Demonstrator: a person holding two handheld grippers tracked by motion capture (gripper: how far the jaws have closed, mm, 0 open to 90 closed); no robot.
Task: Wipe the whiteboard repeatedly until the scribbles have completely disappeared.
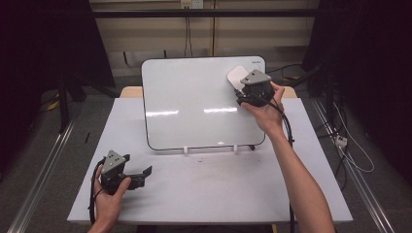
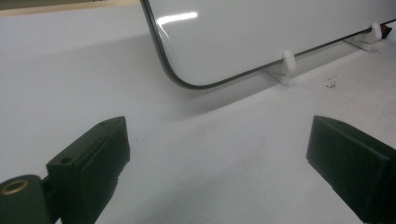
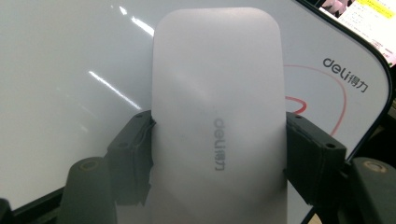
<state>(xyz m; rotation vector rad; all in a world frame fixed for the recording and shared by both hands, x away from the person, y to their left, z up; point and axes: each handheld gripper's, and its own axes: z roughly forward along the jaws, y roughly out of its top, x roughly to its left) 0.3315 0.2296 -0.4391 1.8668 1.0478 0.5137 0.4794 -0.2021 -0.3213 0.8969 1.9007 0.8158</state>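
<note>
A whiteboard (image 1: 194,102) leans on small white feet at the back of the white table (image 1: 209,194). My right gripper (image 1: 240,87) is shut on a white eraser (image 1: 236,76), held against the board's upper right corner. In the right gripper view the eraser (image 3: 217,121) sits clamped between both pads, and red pen marks (image 3: 322,93) show on the whiteboard (image 3: 70,93) just beside it. My left gripper (image 1: 148,171) rests low near the table's front left, open, with nothing between its fingers (image 2: 98,163). The board's lower left corner (image 2: 187,81) lies ahead of it.
Two white clip feet (image 1: 185,150) hold the board's bottom edge; they appear as pegs (image 2: 288,60) in the left gripper view. Faint dark smudges (image 1: 209,160) mark the table in front of the board. Cables (image 1: 345,141) lie on the floor to the right.
</note>
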